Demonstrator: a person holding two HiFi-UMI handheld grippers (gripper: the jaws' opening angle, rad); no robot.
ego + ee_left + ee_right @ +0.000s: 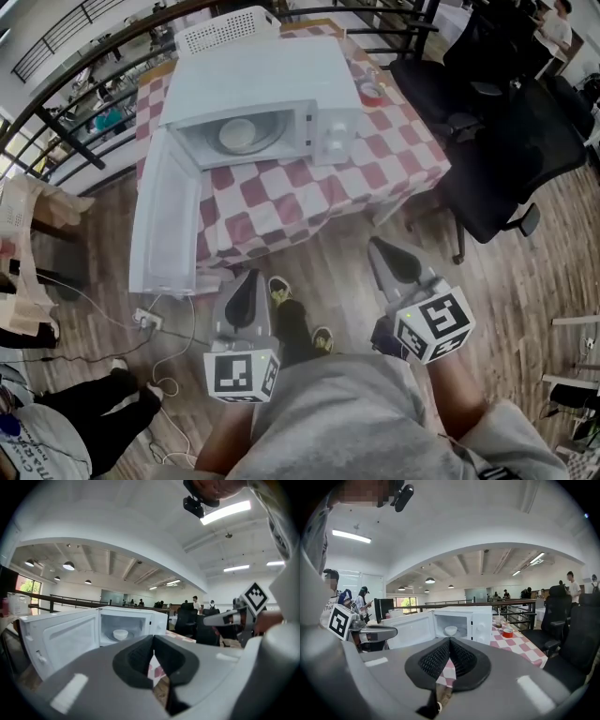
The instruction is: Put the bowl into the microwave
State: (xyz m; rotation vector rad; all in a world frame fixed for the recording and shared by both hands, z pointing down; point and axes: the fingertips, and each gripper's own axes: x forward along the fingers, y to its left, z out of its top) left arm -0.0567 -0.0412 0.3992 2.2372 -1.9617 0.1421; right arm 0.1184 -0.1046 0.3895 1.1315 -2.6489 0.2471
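Head view: bowl [238,134] sits inside the door-open microwave [272,80], at 12 o'clock and well apart from left gripper [247,281] and right gripper [384,251], both jaws pressed together, empty.

The head view is bright and evenly lit. The flat top of the white box-shaped microwave [258,80] is nearly washed out, and shadows on the brown wooden plank floor [356,248] are soft. Its edges bow strongly, and the dark metal railing [84,80] at upper left curves. Both gripper views sit inside black rounded corners. A long white ceiling strip light [225,512] glares at upper right of the left gripper view, and a second strip light [351,536] at upper left of the right gripper view. The grey plastic left gripper [153,639] and right gripper [449,641], close to the lens, look soft-focused.
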